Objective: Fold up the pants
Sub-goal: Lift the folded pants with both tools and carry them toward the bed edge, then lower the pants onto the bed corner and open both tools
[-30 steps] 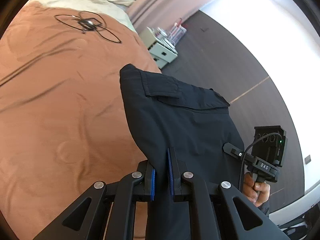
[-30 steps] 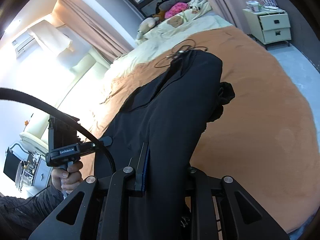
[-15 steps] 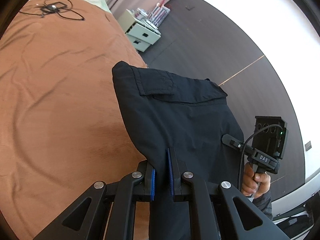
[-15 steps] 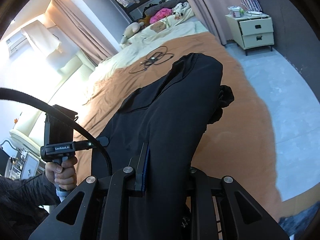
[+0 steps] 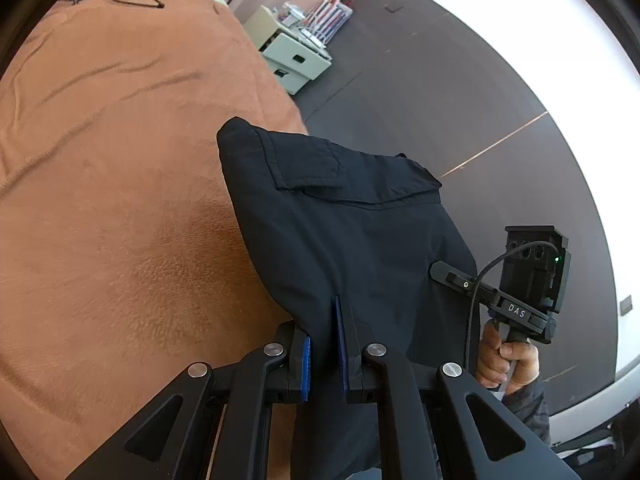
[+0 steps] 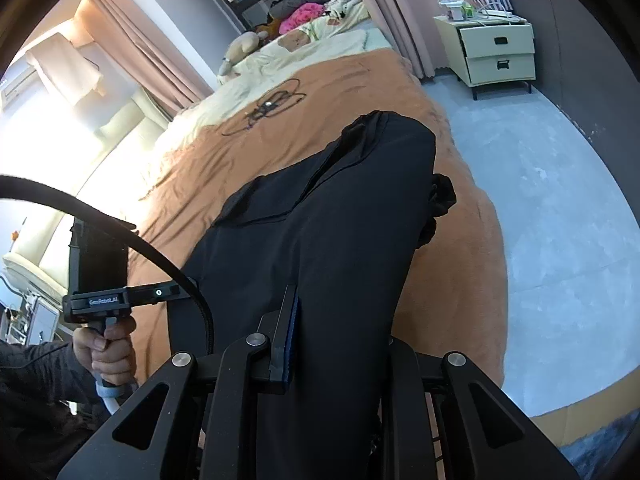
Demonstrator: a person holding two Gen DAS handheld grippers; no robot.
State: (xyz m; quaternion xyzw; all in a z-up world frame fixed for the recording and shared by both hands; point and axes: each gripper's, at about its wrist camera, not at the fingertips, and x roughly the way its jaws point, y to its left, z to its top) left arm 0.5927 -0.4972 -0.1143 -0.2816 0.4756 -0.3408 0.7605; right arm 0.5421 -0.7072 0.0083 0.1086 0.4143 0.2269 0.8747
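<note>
Gripping black pants [image 5: 352, 240] in both grippers, left gripper [image 5: 323, 350] and right gripper [image 6: 340, 340] clamped on cloth above bed [image 5: 120, 184]; labels: "DAS", "GenRobot.AI".

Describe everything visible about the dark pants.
The pants are dark navy, matte woven fabric with a stitched flap pocket. They hang bunched, clamped in the jaws of both the left gripper and the right gripper, lifted above the brown bedspread. A crumpled end trails toward the bed's edge.

left gripper [image 5: 324, 344] clamped, right gripper [image 6: 332, 332] clamped, both angled down
</note>
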